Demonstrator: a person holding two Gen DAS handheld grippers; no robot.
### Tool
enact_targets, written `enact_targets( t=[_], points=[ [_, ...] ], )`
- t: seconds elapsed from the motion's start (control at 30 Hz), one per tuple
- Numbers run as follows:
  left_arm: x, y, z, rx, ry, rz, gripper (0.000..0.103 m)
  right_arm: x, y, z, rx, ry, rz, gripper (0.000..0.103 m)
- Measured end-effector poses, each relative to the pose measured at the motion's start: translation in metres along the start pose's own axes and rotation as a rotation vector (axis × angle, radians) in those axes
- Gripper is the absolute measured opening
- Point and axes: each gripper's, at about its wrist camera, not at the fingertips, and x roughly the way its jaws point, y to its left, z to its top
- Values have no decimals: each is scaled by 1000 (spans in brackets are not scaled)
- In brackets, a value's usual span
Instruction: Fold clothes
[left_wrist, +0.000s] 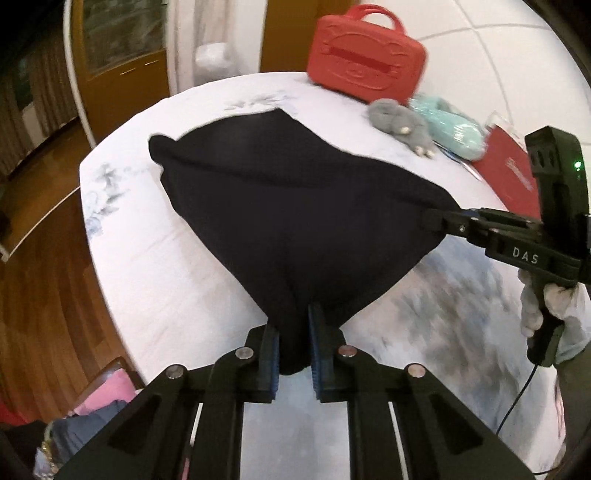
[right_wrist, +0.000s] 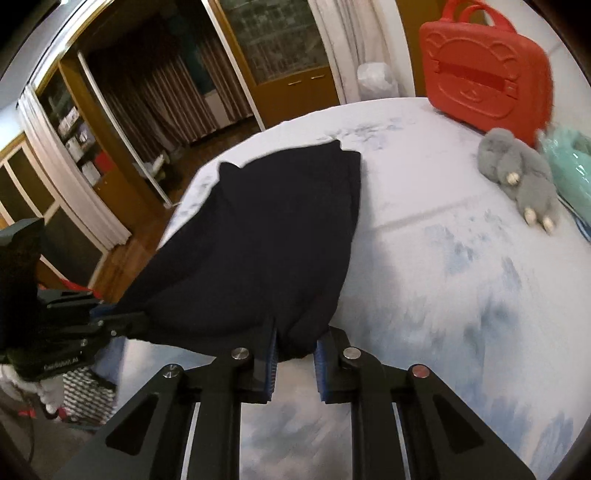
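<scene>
A black garment lies partly on the white bed, its near edge lifted between both grippers. My left gripper is shut on one near corner, cloth bunched between its blue pads. My right gripper is shut on the other near corner; it also shows in the left wrist view at the right, pinching the cloth. The garment stretches away from the right gripper toward the bed's far left edge. The left gripper shows at the left of the right wrist view, holding the cloth.
A red case stands at the bed's far side, with a grey plush toy, a teal plush item and a red flat packet near it. Wooden floor and cabinets lie left of the bed. A pile of clothes sits bottom left.
</scene>
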Motion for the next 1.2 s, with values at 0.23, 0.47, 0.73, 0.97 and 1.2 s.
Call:
enact_targets(
  t=[0.23, 0.47, 0.73, 0.97, 1.2],
  points=[
    [-16, 25, 19, -1, 17, -51, 12, -4, 23, 13, 9, 2, -13, 16],
    [0, 85, 111, -7, 8, -135, 12, 28, 14, 110, 34, -42, -29, 16],
    [90, 162, 221, -26, 93, -120, 17, 138, -20, 212, 96, 63, -81, 16],
    [128, 200, 246, -130, 139, -132, 59, 171, -54, 220, 226, 82, -108, 68],
    [79, 173, 230, -30, 15, -57, 65, 94, -45, 203, 222, -67, -153, 100]
  ],
)
